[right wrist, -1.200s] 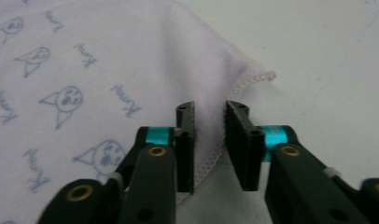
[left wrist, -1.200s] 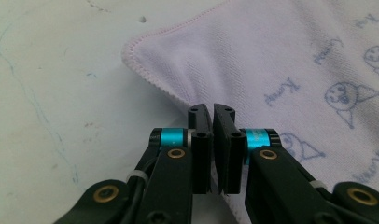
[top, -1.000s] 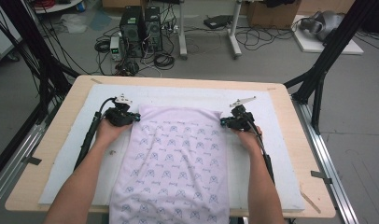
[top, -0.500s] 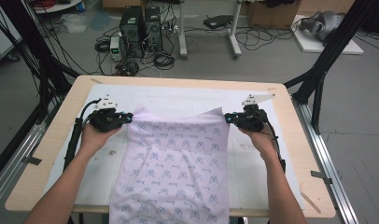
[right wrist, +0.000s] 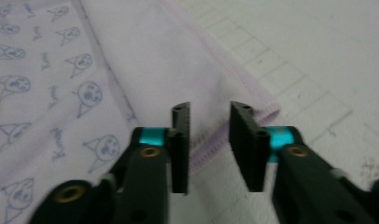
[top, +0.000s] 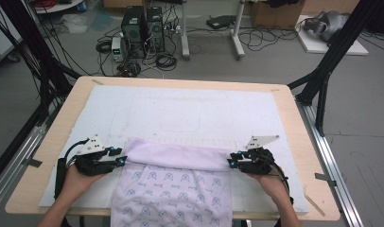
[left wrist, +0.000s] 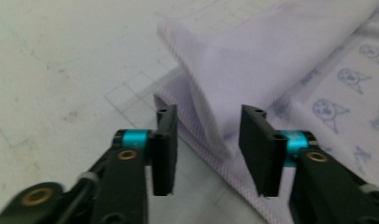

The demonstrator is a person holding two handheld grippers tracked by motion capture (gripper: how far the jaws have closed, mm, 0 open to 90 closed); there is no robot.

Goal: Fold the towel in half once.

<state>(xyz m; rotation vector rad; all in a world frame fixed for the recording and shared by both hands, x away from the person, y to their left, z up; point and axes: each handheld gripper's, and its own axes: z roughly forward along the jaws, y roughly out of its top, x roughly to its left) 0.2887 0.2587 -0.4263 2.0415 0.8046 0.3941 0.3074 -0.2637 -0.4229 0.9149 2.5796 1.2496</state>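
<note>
Lavender cloth (top: pixel 173 189), printed with small cartoon faces, lies on the near half of the white mat (top: pixel 190 109) that covers the wooden table (top: pixel 294 123). Its far edge is folded back toward the person, so a plain, unprinted band runs across the top of the cloth between the two grippers, and the printed part hangs over the table's near edge.

At the fold's left end sits the left gripper (top: pixel 120 158), held in the person's left hand (top: pixel 79 177). Its jaws have just been opening and now stand apart. In the left gripper view the folded corner of the cloth (left wrist: pixel 253 74) lies between and just beyond the left gripper (left wrist: pixel 208 140), with the stitched hem running under the gap; the pads do not seem to press on the fabric, though the close view is soft and I cannot be certain of light contact on the right pad.

At the fold's right end the right gripper (top: pixel 231 163) rests in the right hand (top: pixel 270 182). Its jaws have also just been opening and stand released. In the right gripper view the hemmed corner of the cloth (right wrist: pixel 145 60) lies just beyond and between the tips of the right gripper (right wrist: pixel 208 140), flat on the gridded mat (right wrist: pixel 318 56) and unclamped.
</note>
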